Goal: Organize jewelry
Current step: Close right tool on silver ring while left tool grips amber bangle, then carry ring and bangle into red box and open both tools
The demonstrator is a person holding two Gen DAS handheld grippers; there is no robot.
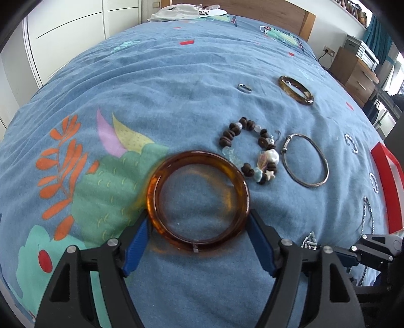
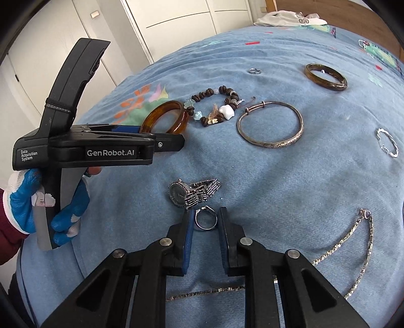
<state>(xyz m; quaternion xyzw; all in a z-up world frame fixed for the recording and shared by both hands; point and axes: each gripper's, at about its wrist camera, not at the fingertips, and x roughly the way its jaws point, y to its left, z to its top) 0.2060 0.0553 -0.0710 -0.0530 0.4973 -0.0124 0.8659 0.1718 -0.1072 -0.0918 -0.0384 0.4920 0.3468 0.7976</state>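
My left gripper point(image 1: 198, 219) is shut on an amber bangle point(image 1: 161, 191), its blue pads pressing both sides; the bangle point(image 2: 165, 117) also shows in the right wrist view, held just above the blanket. My right gripper point(image 2: 205, 217) is shut on a silver ring point(image 2: 206, 220) next to a silver watch point(image 2: 193, 193). A beaded bracelet point(image 1: 250, 148) point(image 2: 214, 108), a silver bangle point(image 1: 306, 160) point(image 2: 270, 125), a dark brown bangle point(image 1: 295, 89) point(image 2: 325, 77) and a small ring point(image 1: 244, 88) point(image 2: 254, 71) lie on the blue blanket point(image 1: 176, 83).
A silver chain necklace point(image 2: 353, 252) lies at the right, and a thin silver bracelet point(image 2: 387, 142) farther right. A red box edge point(image 1: 386, 186) sits at the bed's right side. Folded clothes point(image 1: 186, 11) lie at the headboard. A wooden cabinet point(image 1: 353, 70) stands beyond the bed.
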